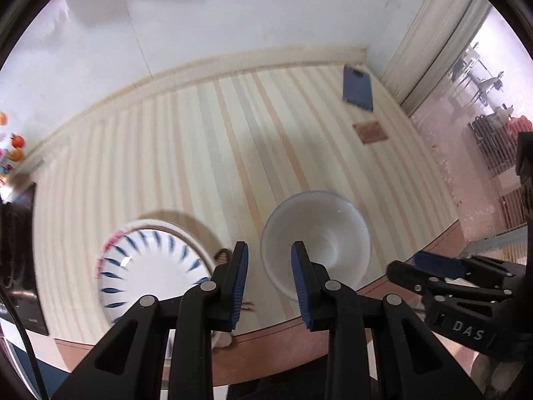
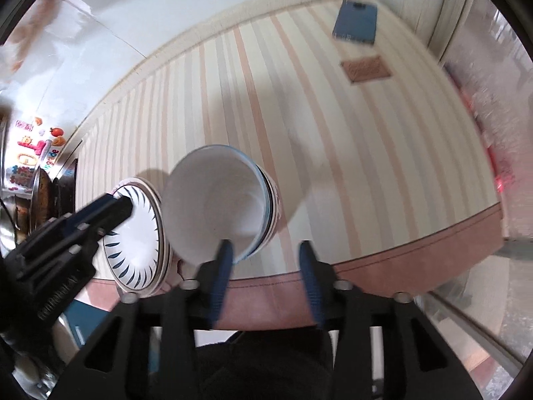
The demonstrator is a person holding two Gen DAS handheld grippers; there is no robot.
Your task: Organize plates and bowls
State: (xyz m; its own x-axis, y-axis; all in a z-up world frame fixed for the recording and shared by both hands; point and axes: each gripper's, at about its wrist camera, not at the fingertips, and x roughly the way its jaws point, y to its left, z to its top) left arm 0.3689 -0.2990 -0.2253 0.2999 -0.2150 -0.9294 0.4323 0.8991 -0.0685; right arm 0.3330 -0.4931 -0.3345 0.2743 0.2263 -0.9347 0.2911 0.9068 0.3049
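A stack of white bowls [image 2: 216,206] with blue rims stands on the striped table [image 2: 333,166] near its front edge; from the left wrist only the top bowl [image 1: 316,246] shows. To its left lies a stack of white plates [image 2: 136,243] with a blue leaf pattern [image 1: 150,266]. My left gripper [image 1: 269,246] is open, hovering between plates and bowl, with its right finger in front of the bowl's near rim. In the right wrist view my left gripper [image 2: 120,200] hangs over the plates. My right gripper [image 2: 265,245] is open, its left finger by the bowls' near rim, nothing held.
A blue clipboard [image 1: 358,88] and a small brown mat [image 1: 370,132] lie at the far right of the table. A white wall runs along the back. Dark cookware [image 2: 40,193] and stickers sit off the left end. The table's brown edge [image 2: 366,266] is just under my grippers.
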